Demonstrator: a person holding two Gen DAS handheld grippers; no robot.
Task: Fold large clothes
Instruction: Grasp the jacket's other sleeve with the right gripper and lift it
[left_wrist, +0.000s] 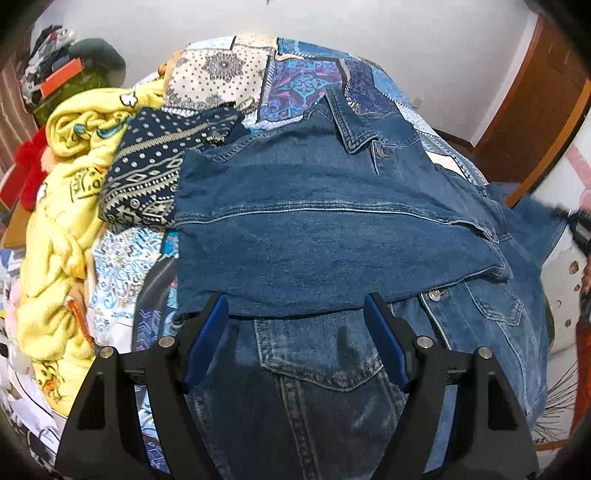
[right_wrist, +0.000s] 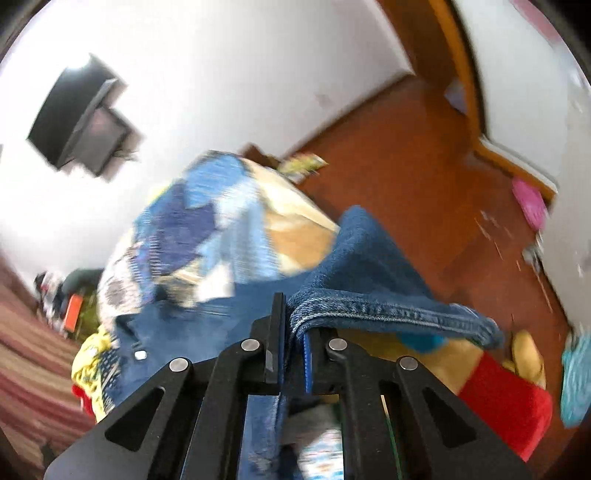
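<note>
**Denim jacket on the bed, one edge pinched**

Left wrist view: Patchwork bedspread (left_wrist: 303, 77) in blues and cream under everything, on a bed. Heaped along the left side: yellow blanket (left_wrist: 62, 221) and a navy patterned cloth (left_wrist: 147, 177), the latter touching the left edge of the jacket (left_wrist: 332, 229). Further left, a red item, partly hidden. White wall behind, wooden door frame (left_wrist: 535, 110) at the right. Nothing between the gripper and the denim. Left gripper (left_wrist: 295, 325) low and close over the near part of the jacket, pointing across the bed, blue pads (left_wrist: 207, 339) spread wide, holding nothing. Jacket laid across the bedspread, a folded-over panel on top with its lower edge running just between the fingertips; collar and a button toward the far right, a chest pocket flap directly below the gripper. Right edge of the denim lifted off toward the frame edge.

Right wrist view: Heavily blurred. Bedspread (right_wrist: 207, 229) ahead, red-brown floor (right_wrist: 406, 184) to the right with a pink object (right_wrist: 530, 203) near the white wall, a dark box mounted on the wall at upper left. Red and yellow plush thing (right_wrist: 498, 398) below right. Right gripper (right_wrist: 293, 332) tilted, raised above the bed edge, nearly closed and clamped on a seamed edge of the jacket (right_wrist: 369, 280); denim draped up and over from the fingertips, hanging to the right.
</note>
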